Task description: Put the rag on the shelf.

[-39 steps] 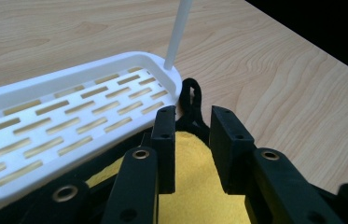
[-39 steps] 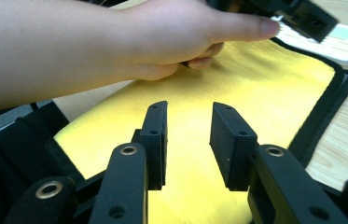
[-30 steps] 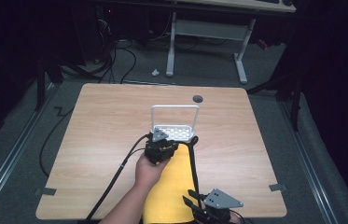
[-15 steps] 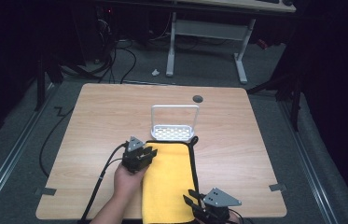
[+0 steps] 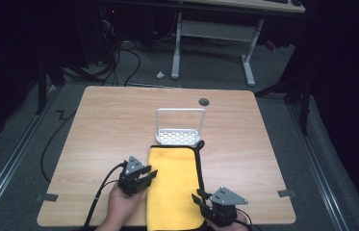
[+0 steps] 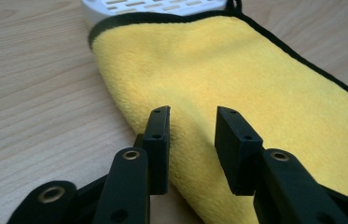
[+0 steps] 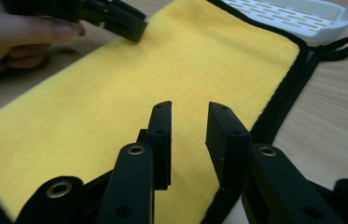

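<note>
We see the yellow cloth (image 5: 174,185) lying flat on the worktop (image 5: 105,125), its far edge touching the white rack (image 5: 179,136). Our left tongs (image 5: 144,177) have just been opening over its left edge; our right tongs (image 5: 201,198), narrowing, grip nothing at its right edge.

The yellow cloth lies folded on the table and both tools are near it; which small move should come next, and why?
Probably the left tool should close on the folded left edge of the yellow cloth. Its jaws have just been opening and stand open over that edge, gripping nothing. The right tool hovers open above the black-trimmed right edge.
</note>
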